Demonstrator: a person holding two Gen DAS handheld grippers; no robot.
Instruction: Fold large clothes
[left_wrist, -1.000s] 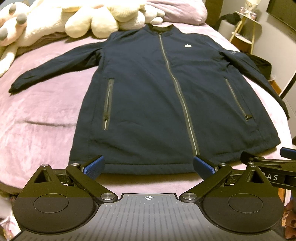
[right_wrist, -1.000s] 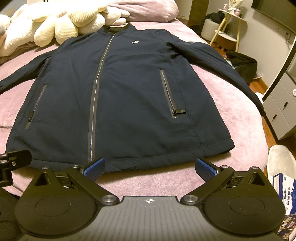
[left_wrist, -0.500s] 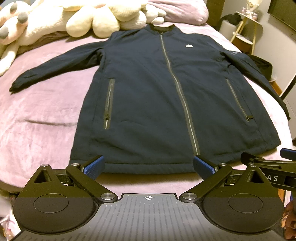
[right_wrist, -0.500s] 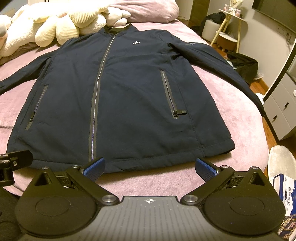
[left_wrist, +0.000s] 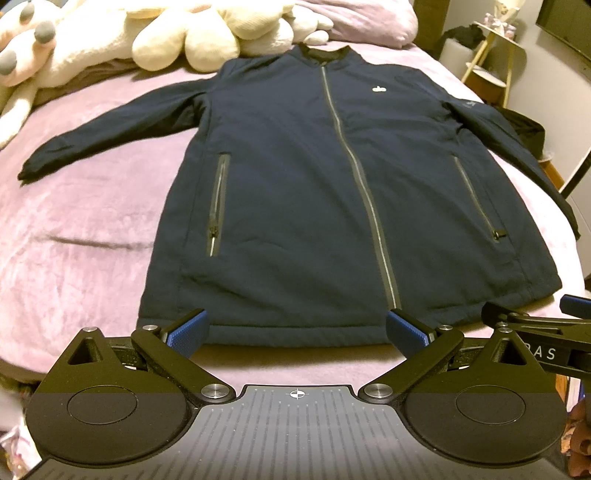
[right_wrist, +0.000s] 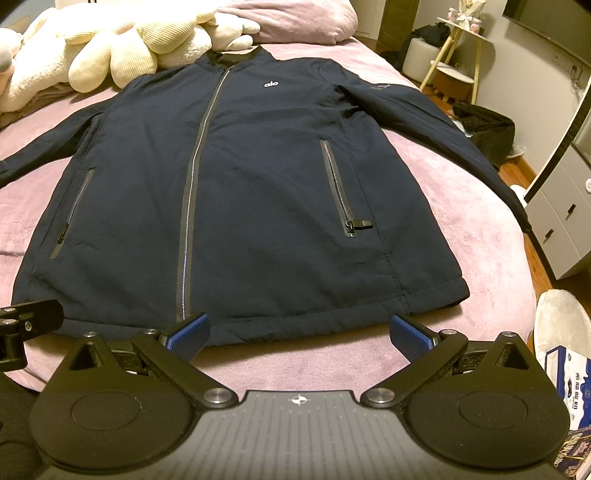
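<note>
We hold both tools at the foot of the bed (left_wrist: 74, 229), side by side and just short of the hem, so that each camera takes in the whole garment before we commit to a fold. The navy jacket (left_wrist: 314, 184) lies face up on the pink blanket, zipped shut, collar toward the plush toys (left_wrist: 177, 40) at the head end, and spread flat, which gives us clean lines to fold along. Its sleeves run out to either side: one sleeve (left_wrist: 107, 125) reaches across the blanket on our left, the other sleeve (right_wrist: 443, 125) slopes toward the bed's right edge, its cuff at the drop. Our left gripper (left_wrist: 297, 328) has its blue pads spread wide with nothing between them, aimed at the hem (left_wrist: 295, 334) left of the front zipper (left_wrist: 354, 166); our right gripper (right_wrist: 299, 330) is equally wide apart and empty, facing the hem's right half near the corner. That spacing suits a two-point pick, we judge: one tool per side keeps a heavy, padded garment from sagging or twisting when lifted. Folding has not begun, as far as the flat layout tells us. The likely first step is bringing the sleeves in over the body, and the right one hanging near the edge could slide off if we tug carelessly.
</note>
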